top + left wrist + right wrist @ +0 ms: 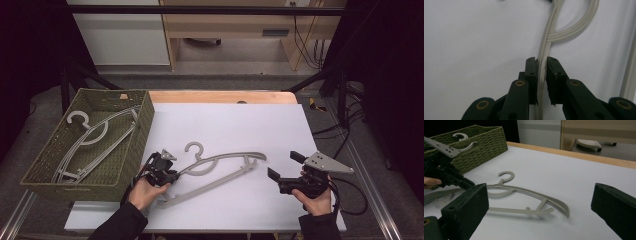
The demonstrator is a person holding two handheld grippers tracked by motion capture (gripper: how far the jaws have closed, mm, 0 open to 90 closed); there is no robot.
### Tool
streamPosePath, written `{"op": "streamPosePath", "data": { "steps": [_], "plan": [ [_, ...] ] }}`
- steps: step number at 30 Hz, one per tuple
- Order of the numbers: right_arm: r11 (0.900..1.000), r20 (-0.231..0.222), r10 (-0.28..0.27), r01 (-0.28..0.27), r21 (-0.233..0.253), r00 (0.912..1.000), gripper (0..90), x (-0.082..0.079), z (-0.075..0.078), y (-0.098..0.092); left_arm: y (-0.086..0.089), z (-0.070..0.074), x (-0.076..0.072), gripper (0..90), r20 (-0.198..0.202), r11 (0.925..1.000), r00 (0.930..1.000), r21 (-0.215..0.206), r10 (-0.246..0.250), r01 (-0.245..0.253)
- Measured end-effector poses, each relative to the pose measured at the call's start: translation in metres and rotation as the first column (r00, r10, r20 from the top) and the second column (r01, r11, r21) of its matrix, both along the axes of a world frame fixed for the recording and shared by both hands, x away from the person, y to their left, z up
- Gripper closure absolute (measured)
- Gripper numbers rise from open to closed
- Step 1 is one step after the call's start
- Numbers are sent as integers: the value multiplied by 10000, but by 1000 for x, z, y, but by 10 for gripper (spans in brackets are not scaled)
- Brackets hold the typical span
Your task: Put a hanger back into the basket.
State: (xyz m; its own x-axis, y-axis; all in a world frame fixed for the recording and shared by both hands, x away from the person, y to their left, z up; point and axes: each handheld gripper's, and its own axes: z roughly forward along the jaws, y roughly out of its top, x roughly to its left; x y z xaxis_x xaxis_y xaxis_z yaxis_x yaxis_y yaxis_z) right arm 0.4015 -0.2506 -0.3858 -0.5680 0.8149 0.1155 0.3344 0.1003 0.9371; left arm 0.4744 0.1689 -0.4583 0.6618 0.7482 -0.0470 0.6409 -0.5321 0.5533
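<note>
A grey plastic hanger (220, 172) lies flat on the white worktop (240, 125), a little below the middle of the high view, with its hook (194, 148) pointing to the upper part of the frame. At the left side of the frame stands a green woven basket (142, 125), and inside it more hangers (95, 142) already lie.

The left tongs (167, 175) are at the left end of the hanger. In the left gripper view the two black jaws stand on both sides of the thin upper arm of the hanger (544, 60), just below the place where the curved brace joins it. They are almost closed on it, but a thin gap remains at one side, so I think the grip is being taken and is not yet firm.

The right tongs (285, 167) wait at the lower right of the high view, well apart from the hanger. Their jaws are wide open and hold nothing.

The hanger looks light and rather stiff, but thin, so I expect it can bend a little and swing when it is lifted at one end. The plastic seems smooth, so it may slip or turn between the pads. A hold nearer to the hook, or a second hold with the right tongs on the far end (564, 207), would keep it more level on the way to the basket.
</note>
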Motion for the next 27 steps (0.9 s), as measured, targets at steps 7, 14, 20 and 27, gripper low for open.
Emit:
{"op": "streamPosePath", "data": {
  "steps": [7,14,20,27],
  "plan": [
    [10000,14,33,-33,-21,10000,16,0,0,0,4,0,1,731,-124,9995,9995,129,-281,282],
    [10000,-6,21,-21,-7,10000,16,0,0,0,14,5,-3,714,-603,9969,9963,444,-619,646],
    [10000,-34,16,-16,-40,10000,16,1,-1,0,18,5,-11,716,-817,9928,9932,795,-832,897],
    [10000,-54,20,-20,-38,10000,16,1,-1,0,10,7,-13,718,-947,9834,9911,1468,-934,1067]
  ]
}}
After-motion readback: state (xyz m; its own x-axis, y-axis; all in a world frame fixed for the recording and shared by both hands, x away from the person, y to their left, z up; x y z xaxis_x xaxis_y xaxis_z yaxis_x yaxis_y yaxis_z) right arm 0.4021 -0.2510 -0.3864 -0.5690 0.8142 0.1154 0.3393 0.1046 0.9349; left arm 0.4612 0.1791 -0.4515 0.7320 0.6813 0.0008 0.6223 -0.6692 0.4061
